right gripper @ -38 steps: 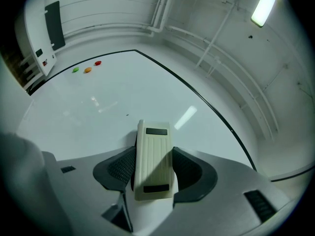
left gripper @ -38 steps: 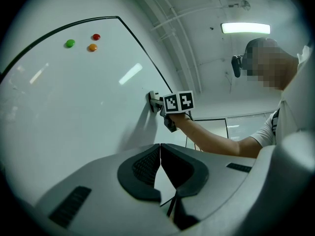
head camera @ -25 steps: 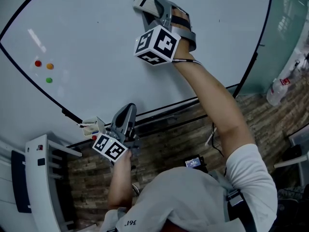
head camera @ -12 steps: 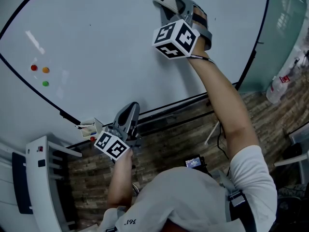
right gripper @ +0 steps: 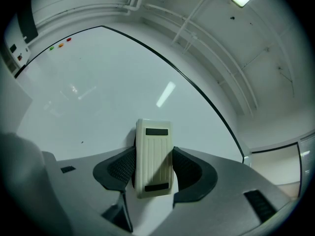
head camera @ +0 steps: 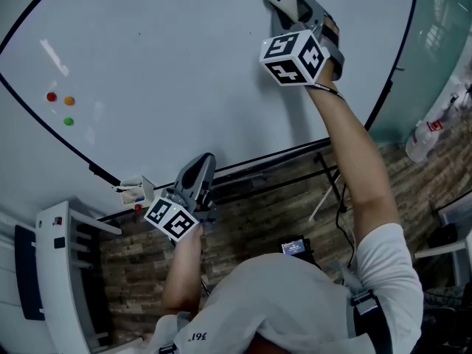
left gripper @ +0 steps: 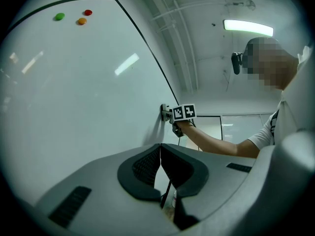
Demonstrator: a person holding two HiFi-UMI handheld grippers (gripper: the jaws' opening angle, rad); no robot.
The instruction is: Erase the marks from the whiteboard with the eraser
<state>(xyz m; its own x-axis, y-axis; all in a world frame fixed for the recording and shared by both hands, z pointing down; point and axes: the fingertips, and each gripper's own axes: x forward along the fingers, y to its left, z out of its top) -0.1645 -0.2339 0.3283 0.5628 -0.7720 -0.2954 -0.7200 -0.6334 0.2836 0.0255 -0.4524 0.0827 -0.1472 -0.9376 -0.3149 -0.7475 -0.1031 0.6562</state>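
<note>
Right hand-held gripper [right gripper: 153, 170] is clamped on the cream eraser [right gripper: 153, 156], jaws narrowed onto its two long sides. The eraser sits flat against the whiteboard [right gripper: 98, 82], likely so its pad wipes. The board ahead of it looks nearly clean, with one tiny speck [right gripper: 81, 142] to its left. Left hand-held gripper [left gripper: 160, 167] has jaws together and empty. It's held low by the board's bottom edge, probably just out of the way.
</note>
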